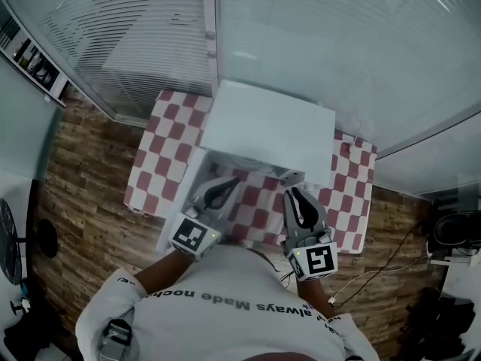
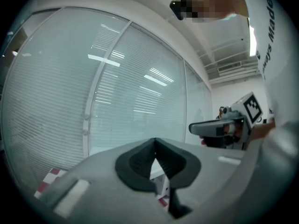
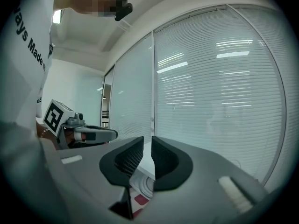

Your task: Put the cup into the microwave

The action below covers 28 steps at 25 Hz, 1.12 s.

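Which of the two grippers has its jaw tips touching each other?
The left gripper: its jaw tips meet at the far end, with nothing between them. The jaws of the right gripper show a narrow empty gap.

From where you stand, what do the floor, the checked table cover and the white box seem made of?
Floor: matte wood or wood-look planks, grain and seams showing. Table cover: probably cloth or vinyl; red-and-white checks, lying flat. White box: smooth painted metal or plastic, by its even, plain top.
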Motion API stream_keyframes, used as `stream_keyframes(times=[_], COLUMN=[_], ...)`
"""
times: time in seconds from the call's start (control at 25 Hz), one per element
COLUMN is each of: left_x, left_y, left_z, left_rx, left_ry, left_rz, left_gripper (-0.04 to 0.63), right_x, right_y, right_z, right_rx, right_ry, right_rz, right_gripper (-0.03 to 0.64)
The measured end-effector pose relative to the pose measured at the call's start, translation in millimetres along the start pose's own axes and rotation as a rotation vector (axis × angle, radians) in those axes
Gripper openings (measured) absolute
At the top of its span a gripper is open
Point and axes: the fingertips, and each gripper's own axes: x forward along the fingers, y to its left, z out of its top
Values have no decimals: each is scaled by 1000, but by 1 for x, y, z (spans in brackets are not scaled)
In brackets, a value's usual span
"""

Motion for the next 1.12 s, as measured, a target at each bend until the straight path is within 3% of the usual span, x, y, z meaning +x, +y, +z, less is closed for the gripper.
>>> stream_keyframes(times=[0.32, 1.12], left_x=[1, 15], left_y=[-4, -1], left_z=[7, 3], left_rx=[4, 8], left_ry=[5, 31], left_rz=[-21, -29], left_gripper=[3, 3], right_x=[-5, 2], right_y=[10, -3], right_z=[20, 24], right_rx=[-25, -16], right_ry=[-17, -15], right_rz=[46, 44], right_gripper=[52, 52])
